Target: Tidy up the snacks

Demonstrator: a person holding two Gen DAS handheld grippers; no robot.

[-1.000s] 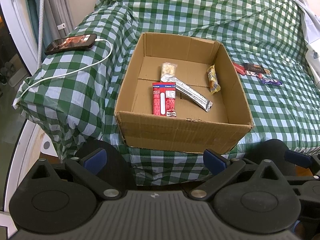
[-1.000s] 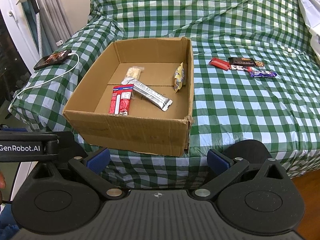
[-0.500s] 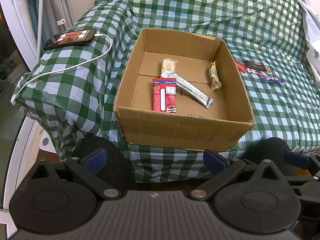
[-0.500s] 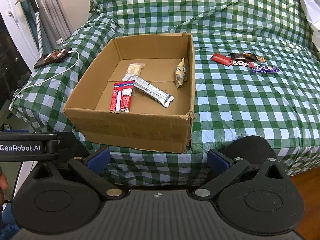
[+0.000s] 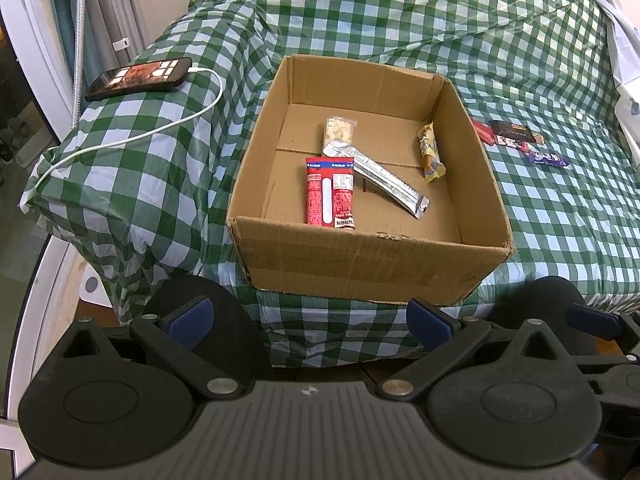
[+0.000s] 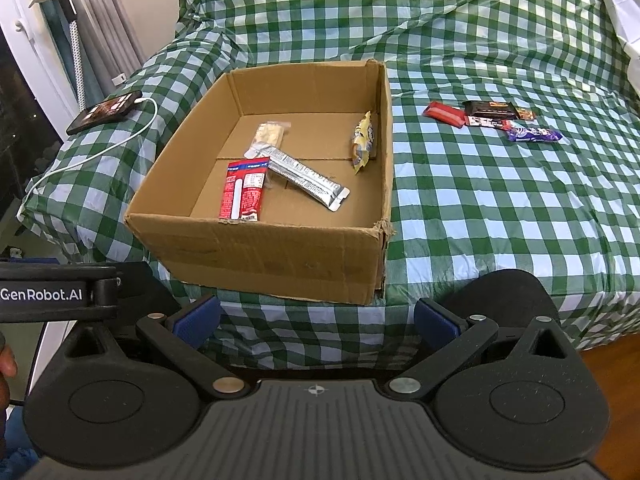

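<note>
**Box on the bed, four snacks in, four still out**

A cardboard box [image 5: 360, 264] sits open near the front edge of the bed [image 6: 500, 208], on the green checked cover; inside lie a red packet [image 5: 330, 192] flat near the front wall, a long silver bar [image 5: 384, 180] slanting beside it with its far end over a small clear bag of pale bits [image 5: 339, 131], and a yellow wrapper [image 5: 430, 154] leaning against the right wall; well off to the right of the box, out on the cover, a red bar [image 6: 445, 114], a dark bar [image 6: 494, 109], a slim red-and-white bar [image 6: 490, 123] and a purple bar [image 6: 534, 135] lie close together in a little cluster; a phone [image 5: 140, 78] rests at the far left corner of the bed with a white cable [image 5: 132, 140] trailing from it.

The left tongs [image 5: 308, 318] hang in front of the bed edge, below the box, spread wide and grasping nothing; the right tongs [image 6: 316, 320] hang likewise, released, blue pads [image 6: 198, 320] well apart, nothing between them.
</note>
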